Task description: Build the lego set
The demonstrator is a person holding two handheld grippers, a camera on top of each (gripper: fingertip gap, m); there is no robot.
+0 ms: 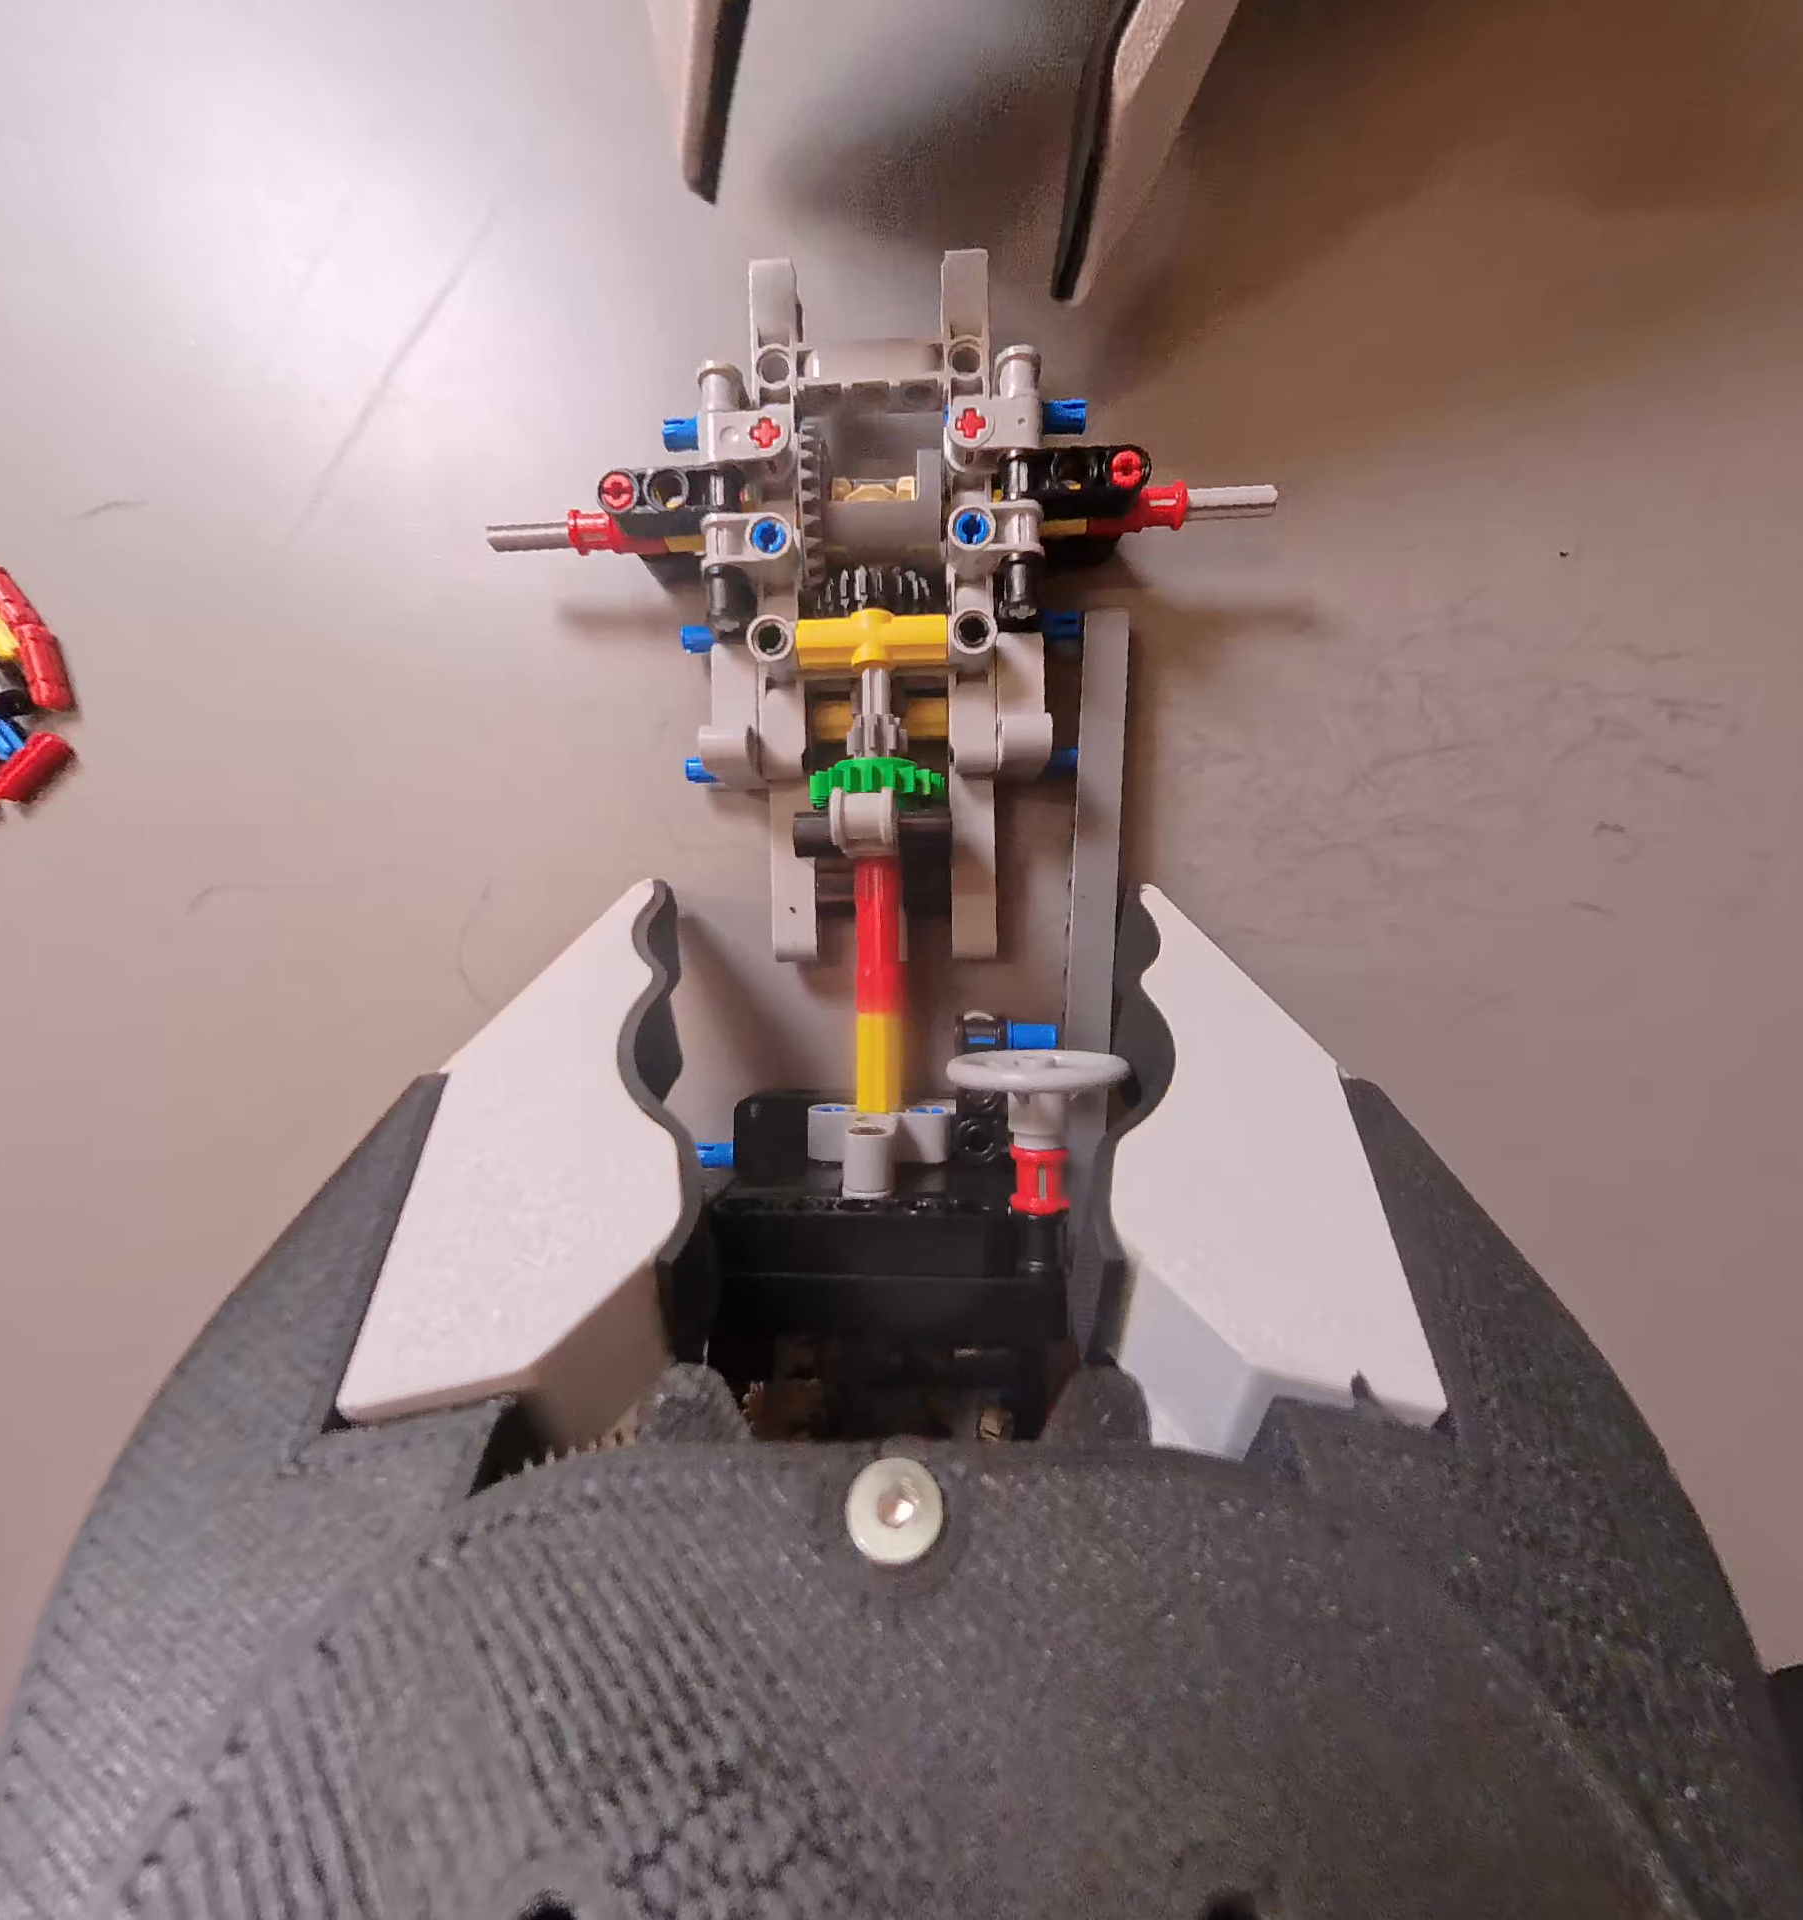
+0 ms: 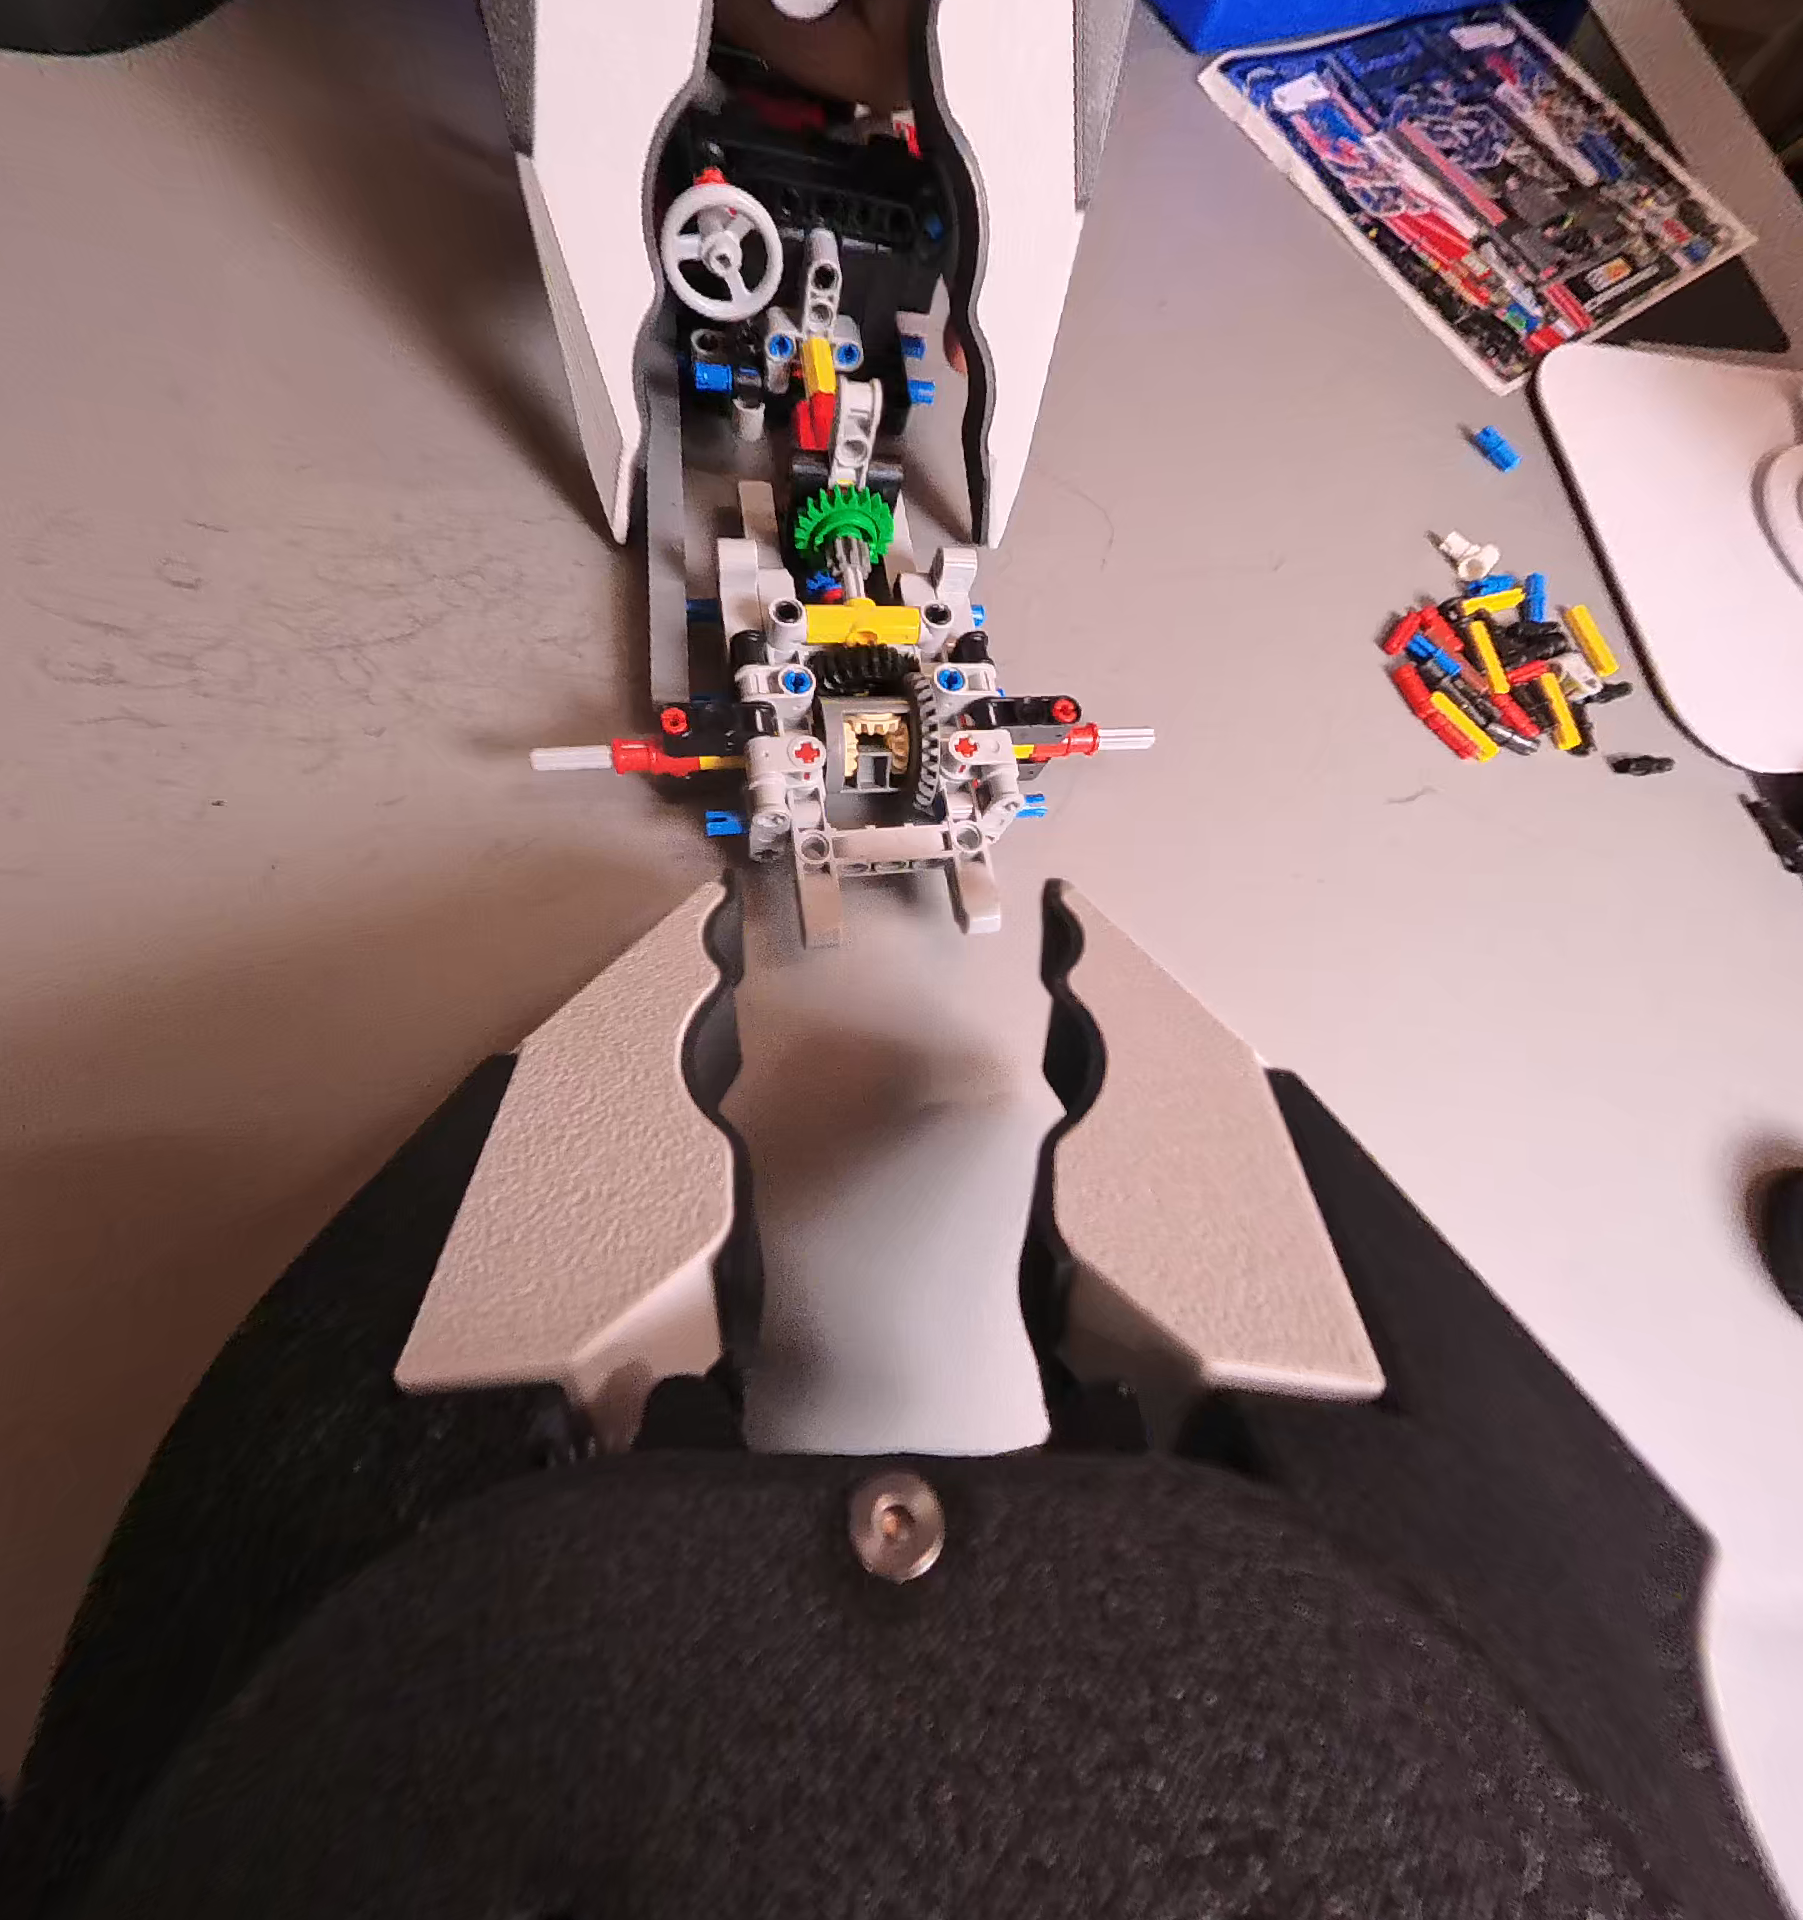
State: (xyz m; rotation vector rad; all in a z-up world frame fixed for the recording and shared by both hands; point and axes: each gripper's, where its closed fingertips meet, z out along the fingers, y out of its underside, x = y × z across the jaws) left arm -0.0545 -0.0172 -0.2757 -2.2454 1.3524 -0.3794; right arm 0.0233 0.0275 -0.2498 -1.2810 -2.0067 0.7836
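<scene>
Two claws faced each other across one lego model (image 1: 876, 665) lying flat on the table (image 1: 253, 312). Left claw (image 1: 897, 1049) had its two pale fingers (image 1: 523, 1195) pressed against the sides of the model's black block end (image 1: 876, 1247), pinching it; the contact itself sat partly in shadow between the pads. Just ahead of those fingertips stood one grey steering wheel (image 1: 1037, 1072) and one red-and-yellow axle (image 1: 881, 987) running forward to one green gear (image 1: 871, 779). Farther out, the grey frame carried two stub axles poking sideways, one each way.

Right claw (image 2: 892, 904) hung spread at the model's far end, its two fingertips (image 2: 668, 997) just short of the frame's two grey prongs (image 2: 964, 899) and touching nothing. In the left wrist view only the tips of that claw showed, cut off by the top edge.

Off to the right claw's right lay one heap of loose pins (image 2: 1499, 675), too jumbled to count, one stray blue pin (image 2: 1494, 449), and one instruction booklet (image 2: 1479, 177), cropped at the edge. Dark shapes at that view's right border could not be made out.
</scene>
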